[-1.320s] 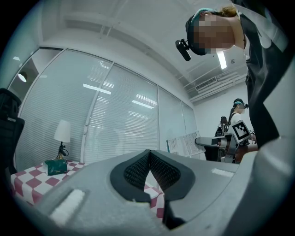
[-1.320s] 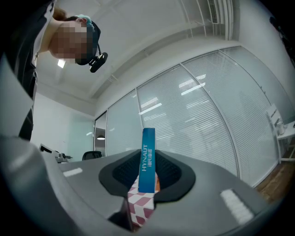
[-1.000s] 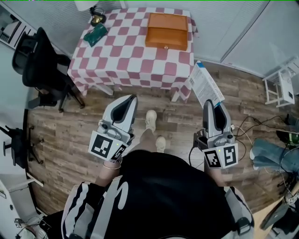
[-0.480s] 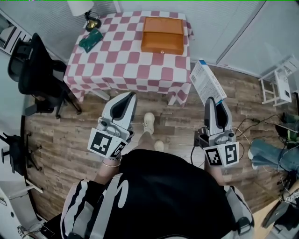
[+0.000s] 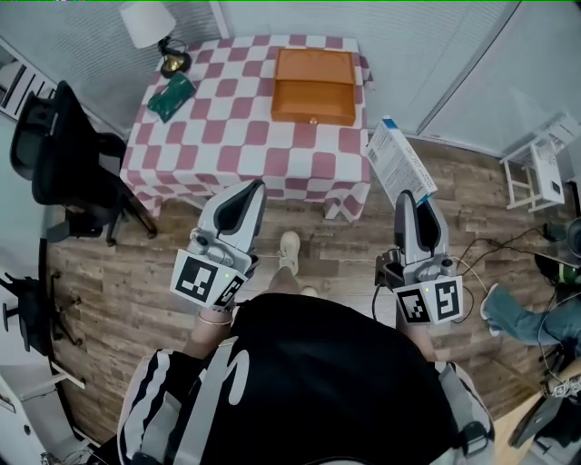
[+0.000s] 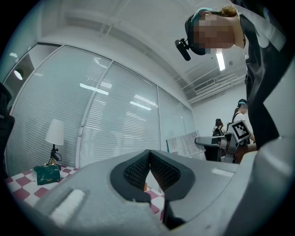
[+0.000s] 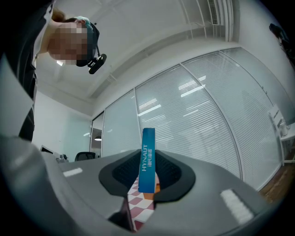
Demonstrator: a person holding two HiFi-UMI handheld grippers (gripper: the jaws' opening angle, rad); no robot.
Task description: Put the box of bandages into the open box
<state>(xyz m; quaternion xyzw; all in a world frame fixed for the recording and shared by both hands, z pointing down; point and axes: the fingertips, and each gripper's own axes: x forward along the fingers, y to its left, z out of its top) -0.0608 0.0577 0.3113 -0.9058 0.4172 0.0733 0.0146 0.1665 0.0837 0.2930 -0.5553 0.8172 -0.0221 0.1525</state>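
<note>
1. Looking down from the head, the right gripper [image 5: 410, 202] is clamped on the bandage box [image 5: 397, 162]. It holds the box over the floor [image 5: 136, 263] just beside the table [image 5: 227, 145] corner, well apart from the open box [image 5: 314, 86] on the cloth. The left gripper [image 5: 250, 192] points at the table. The person's torso [image 5: 318, 381] hides most of both arms. A pouch [image 5: 171, 95] and a lamp [image 5: 149, 23] sit at the far left corner.
2. Left gripper view: the jaws are pressed together with nothing between them. They block most of the table, and an orange sliver behind them is perhaps the open box.
3. Right gripper view: the jaws grip the bandage box's blue edge [image 7: 147, 156], its lower end buried between them.
</note>
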